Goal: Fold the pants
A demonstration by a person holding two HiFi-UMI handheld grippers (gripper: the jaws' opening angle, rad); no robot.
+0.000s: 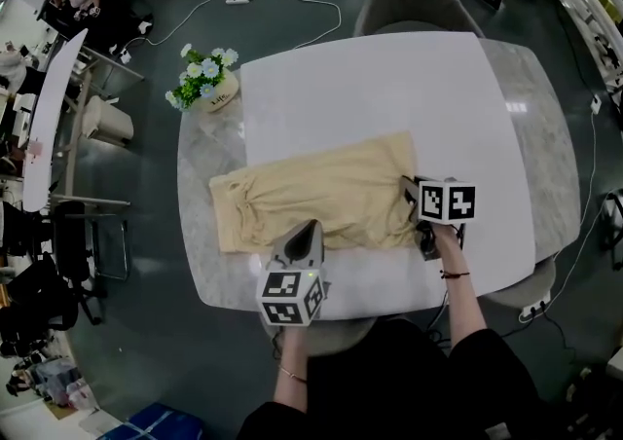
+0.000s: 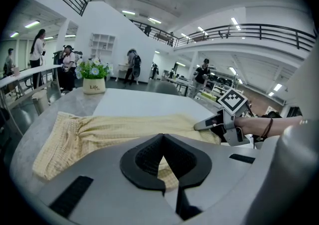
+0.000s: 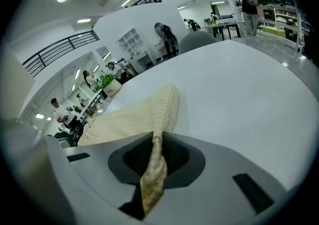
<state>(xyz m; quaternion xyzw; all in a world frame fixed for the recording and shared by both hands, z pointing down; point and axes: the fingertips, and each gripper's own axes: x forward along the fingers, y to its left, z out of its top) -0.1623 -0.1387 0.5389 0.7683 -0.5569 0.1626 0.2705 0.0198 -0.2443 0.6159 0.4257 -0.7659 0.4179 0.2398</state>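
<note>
While the head view shows the pants [image 1: 321, 200] lying left-to-right across the tabletop [image 1: 389, 88], the left gripper view shows the left gripper [image 2: 163, 142], jaws pinching their near edge. The right gripper view shows the right gripper [image 3: 157, 144] clamped on their right end.

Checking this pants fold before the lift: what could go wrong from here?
1. The right gripper pinches only a narrow bunch of the pants at their right end, so it may slip out when lifted.
2. The waistband end lies gathered and wrinkled, so a fold could trap creases.
3. The flower pot stands close beyond that end, and swung fabric might knock it.
</note>
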